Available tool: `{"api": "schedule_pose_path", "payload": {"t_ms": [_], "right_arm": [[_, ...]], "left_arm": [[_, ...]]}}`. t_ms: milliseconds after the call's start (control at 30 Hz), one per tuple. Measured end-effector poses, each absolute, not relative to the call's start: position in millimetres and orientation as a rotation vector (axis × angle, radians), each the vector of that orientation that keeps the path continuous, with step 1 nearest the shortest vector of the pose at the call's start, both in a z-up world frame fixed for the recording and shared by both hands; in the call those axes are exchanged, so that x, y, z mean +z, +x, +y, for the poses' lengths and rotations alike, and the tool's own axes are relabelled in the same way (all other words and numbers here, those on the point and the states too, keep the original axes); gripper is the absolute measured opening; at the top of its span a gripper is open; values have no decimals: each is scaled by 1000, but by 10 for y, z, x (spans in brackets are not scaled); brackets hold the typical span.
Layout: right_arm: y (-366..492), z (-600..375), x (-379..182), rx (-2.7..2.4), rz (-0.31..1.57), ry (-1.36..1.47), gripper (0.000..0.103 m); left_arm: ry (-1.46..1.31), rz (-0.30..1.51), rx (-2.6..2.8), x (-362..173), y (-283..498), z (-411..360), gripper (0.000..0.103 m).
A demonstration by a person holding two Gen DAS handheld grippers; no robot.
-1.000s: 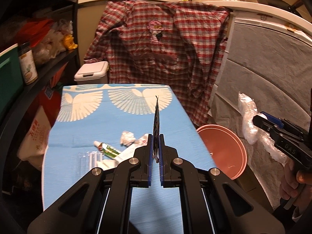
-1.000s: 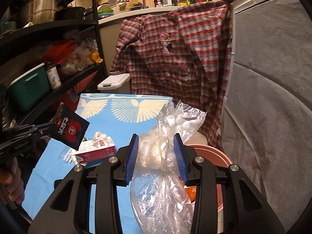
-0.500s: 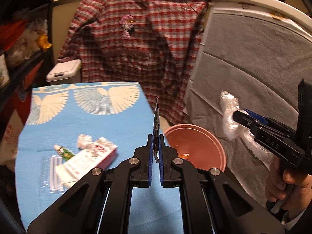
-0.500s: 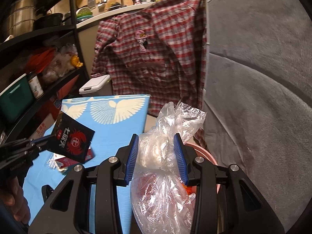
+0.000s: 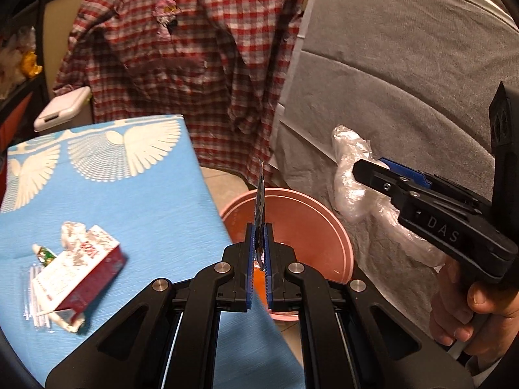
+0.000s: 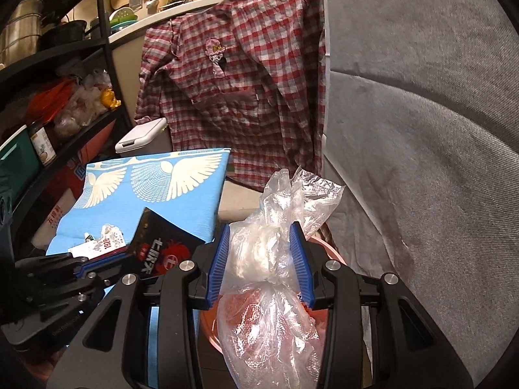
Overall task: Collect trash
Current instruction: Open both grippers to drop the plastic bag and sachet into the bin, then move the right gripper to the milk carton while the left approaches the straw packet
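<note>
Right wrist view, right claw (image 6: 259, 259) opening around plastic bag (image 6: 269, 259), left claw (image 5: 258, 246) pinching black packet (image 6: 162, 253)

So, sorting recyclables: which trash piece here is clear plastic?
The crumpled bag in the right gripper; the left gripper pinches a black printed packet.

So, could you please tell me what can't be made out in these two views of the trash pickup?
- Pink bin contents: in the left wrist view the left hand-held gripper and the dark packet it pinches cover the bottom; in the right wrist view the plastic bag covers it.
- Packet print: edge-on in the left view.
- Right hand-held gripper: jaws opening; whether the pads touch the bag is unclear.
- Carton text: blurred.
</note>
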State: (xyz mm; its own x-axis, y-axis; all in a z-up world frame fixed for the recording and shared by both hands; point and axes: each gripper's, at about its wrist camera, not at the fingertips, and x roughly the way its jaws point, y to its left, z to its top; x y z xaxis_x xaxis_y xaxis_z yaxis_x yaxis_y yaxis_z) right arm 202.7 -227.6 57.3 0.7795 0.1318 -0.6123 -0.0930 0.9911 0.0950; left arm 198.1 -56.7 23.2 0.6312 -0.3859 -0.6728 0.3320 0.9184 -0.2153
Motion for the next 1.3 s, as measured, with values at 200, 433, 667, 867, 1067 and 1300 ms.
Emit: {"api": "schedule_pose_path", "payload": {"t_ms": [200, 433, 667, 867, 1067, 1300], "right_arm": [[2062, -2285, 538, 111, 680, 65, 51], [2052, -2277, 575, 114, 671, 78, 51], [1939, -2071, 724, 152, 634, 108, 51], [1843, -1755, 788, 210, 621, 114, 47], [1787, -1271, 775, 295, 637, 122, 43], [1738, -554, 677, 392, 665, 48, 44]], "left_arm": [[-67, 791, -418, 223, 2025, -620, 16], [-89, 758, -389, 350, 1979, -343, 16], [-105, 708, -333, 542, 1851, 166, 16], [-103, 676, -246, 674, 1679, 800, 16], [-119, 704, -111, 628, 1599, 1384, 16], [-133, 729, -34, 557, 1506, 1812, 16]]}}
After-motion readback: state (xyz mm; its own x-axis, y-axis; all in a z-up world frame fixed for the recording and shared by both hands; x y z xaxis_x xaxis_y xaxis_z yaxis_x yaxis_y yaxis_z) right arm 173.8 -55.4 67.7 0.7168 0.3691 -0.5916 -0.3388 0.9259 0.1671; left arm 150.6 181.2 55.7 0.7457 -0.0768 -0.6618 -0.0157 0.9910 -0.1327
